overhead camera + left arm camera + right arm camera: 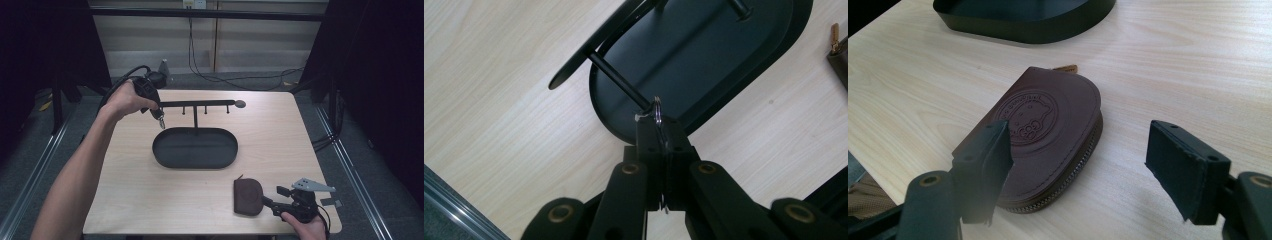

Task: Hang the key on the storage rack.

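Pale wooden table [280, 145] carries a black oval tray [195, 148] with a hook rack [200, 104]. At the rack's end the left gripper [161, 120] pinches a key ring [657, 111], seen clearly in the left gripper view. Just ahead of the spread right gripper [1078, 165] lies a brown embossed zip pouch [1048, 130].

A round embossed emblem with a cartoon figure and a ring of lettering is seen on the brown zip pouch [1048, 130] near the worktop's front edge, but no wording can be read.
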Available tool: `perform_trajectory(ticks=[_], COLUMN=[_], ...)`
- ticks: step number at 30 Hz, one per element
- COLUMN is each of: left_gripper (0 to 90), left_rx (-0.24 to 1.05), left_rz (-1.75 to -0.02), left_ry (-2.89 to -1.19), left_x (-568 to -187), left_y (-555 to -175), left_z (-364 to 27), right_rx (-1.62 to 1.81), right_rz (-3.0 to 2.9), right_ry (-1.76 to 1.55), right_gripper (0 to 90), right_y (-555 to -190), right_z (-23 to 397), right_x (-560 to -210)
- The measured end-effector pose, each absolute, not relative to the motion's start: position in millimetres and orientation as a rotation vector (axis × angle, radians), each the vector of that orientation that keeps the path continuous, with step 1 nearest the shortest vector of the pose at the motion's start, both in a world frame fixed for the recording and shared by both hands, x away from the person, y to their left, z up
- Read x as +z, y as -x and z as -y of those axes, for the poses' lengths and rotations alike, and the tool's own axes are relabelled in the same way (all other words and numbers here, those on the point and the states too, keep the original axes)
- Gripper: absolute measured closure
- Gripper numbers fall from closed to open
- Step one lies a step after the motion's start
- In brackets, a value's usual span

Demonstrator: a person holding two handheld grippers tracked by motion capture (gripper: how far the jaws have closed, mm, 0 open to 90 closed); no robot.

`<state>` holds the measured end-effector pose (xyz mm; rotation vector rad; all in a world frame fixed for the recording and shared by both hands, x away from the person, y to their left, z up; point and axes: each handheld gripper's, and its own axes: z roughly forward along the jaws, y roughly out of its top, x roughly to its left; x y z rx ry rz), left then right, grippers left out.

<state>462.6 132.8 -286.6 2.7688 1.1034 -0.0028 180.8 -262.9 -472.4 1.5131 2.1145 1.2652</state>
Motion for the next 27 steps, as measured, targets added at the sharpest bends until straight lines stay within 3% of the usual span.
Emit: perform_trajectory(ticks=[27], left_gripper=[87.6], left_rx=[0.057], left_rz=[-1.157], left_ry=[-2.732], left_x=[-286], left_y=[-470], left_z=[-135], right_rx=[1.263], right_rz=[-2.116], right_ry=[-1.508], right_gripper=[25.9], right_y=[-181], right_z=[263], right_x=[-472])
